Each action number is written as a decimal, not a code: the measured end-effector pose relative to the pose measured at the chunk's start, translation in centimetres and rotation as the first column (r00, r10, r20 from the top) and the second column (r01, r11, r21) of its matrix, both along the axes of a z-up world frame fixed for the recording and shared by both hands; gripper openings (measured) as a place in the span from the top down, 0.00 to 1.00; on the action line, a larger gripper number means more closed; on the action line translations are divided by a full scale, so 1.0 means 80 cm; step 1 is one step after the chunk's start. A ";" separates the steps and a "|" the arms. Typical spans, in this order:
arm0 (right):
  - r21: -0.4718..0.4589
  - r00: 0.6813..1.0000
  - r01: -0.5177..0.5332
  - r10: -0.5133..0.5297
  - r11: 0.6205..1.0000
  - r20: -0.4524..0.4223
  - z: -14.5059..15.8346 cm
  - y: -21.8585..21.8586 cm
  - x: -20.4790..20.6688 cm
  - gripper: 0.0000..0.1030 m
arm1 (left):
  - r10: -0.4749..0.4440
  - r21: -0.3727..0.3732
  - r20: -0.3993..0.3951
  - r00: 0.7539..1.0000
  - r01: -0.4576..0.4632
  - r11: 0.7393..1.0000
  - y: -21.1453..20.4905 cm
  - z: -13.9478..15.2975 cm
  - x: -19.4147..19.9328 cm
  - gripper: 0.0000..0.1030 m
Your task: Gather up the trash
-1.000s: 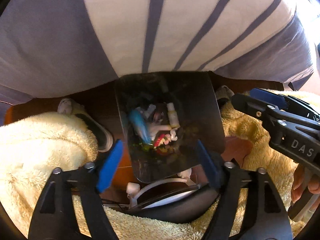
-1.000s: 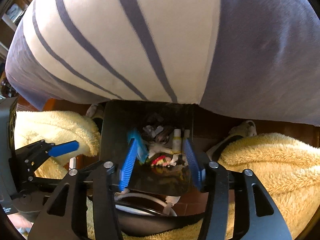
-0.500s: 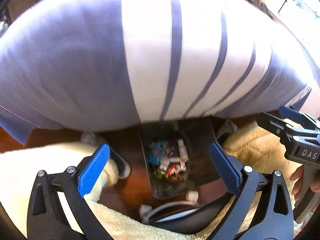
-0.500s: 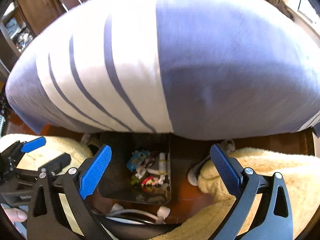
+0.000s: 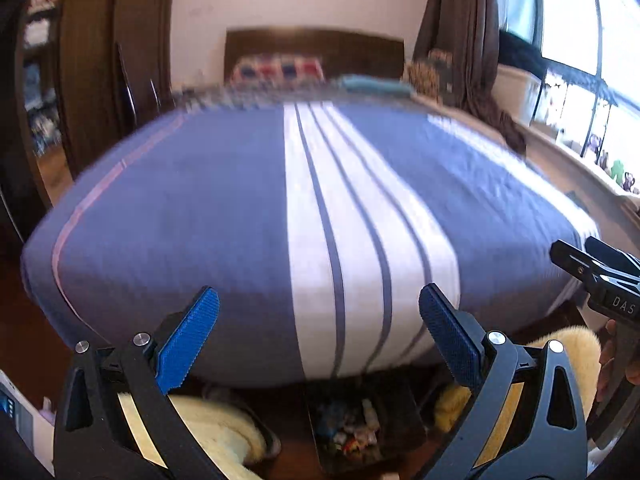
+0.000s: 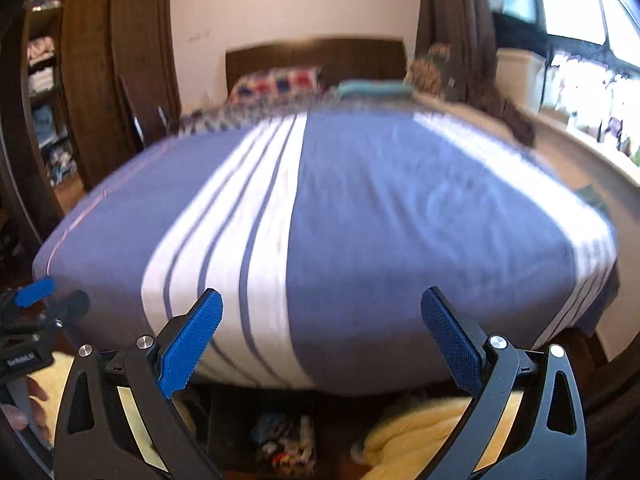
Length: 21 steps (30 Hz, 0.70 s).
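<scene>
Two grippers are in view, one per hand. The left gripper [image 5: 318, 336] holds its two blue-padded jaws spread wide with nothing between them; behind the gap lies only the bedspread. The right gripper [image 6: 322, 338] stands just as wide and just as empty. Each also shows at the edge of the other's view, the right one at the far right of the left wrist view with part of a hand [image 5: 614, 360] on its handle.

One dark trash bin [image 5: 362, 426] sits on the wooden floor at the foot of the bed [image 5: 248, 216], low in both views and below the grippers. Inside it lies a heap of small trash [image 5: 352, 426]: blue, white, red and yellow bits, too blurred to count or name singly.

Two pale yellow fleecy legs [image 6: 416, 424] flank the bin, one on each side.

The bed carries one blue cover with a white band crossed by three thin blue stripes. At its head are one dark wooden headboard [image 5: 316, 50], one checked pillow [image 5: 278, 68] and one teal folded cloth [image 5: 376, 84]. Brown curtains [image 5: 460, 28] hang beside a bright window [image 5: 580, 20], and a wooden wardrobe [image 6: 108, 52] stands left.
</scene>
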State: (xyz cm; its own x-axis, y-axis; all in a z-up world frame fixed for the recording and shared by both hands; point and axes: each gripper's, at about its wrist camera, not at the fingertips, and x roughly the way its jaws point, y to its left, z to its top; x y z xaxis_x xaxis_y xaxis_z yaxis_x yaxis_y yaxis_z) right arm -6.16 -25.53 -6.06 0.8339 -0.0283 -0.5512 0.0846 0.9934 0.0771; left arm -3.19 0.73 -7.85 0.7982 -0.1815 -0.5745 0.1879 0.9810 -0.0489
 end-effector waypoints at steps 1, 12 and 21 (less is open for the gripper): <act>-0.007 1.000 0.008 -0.007 1.000 0.024 0.009 -0.002 -0.005 0.03 | 0.006 -0.002 0.030 1.000 -0.006 1.000 0.002 0.013 -0.005 0.08; -0.063 0.973 0.064 -0.048 0.996 0.227 0.079 0.004 -0.061 0.03 | 0.058 0.017 0.204 0.977 -0.062 0.998 -0.002 0.081 -0.050 0.08; -0.056 0.979 0.052 -0.040 0.997 0.202 0.073 0.011 -0.056 0.03 | 0.047 0.023 0.192 0.980 -0.052 0.998 -0.002 0.076 -0.054 0.08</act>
State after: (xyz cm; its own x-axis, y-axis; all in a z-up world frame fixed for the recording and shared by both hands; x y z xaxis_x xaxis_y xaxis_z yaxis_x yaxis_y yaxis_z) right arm -10.62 -24.68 -0.18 0.9243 -0.0978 -0.3690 0.1195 0.9922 0.0365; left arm -7.52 0.54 -1.75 0.9016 -0.1247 -0.4143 0.1420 0.9898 0.0111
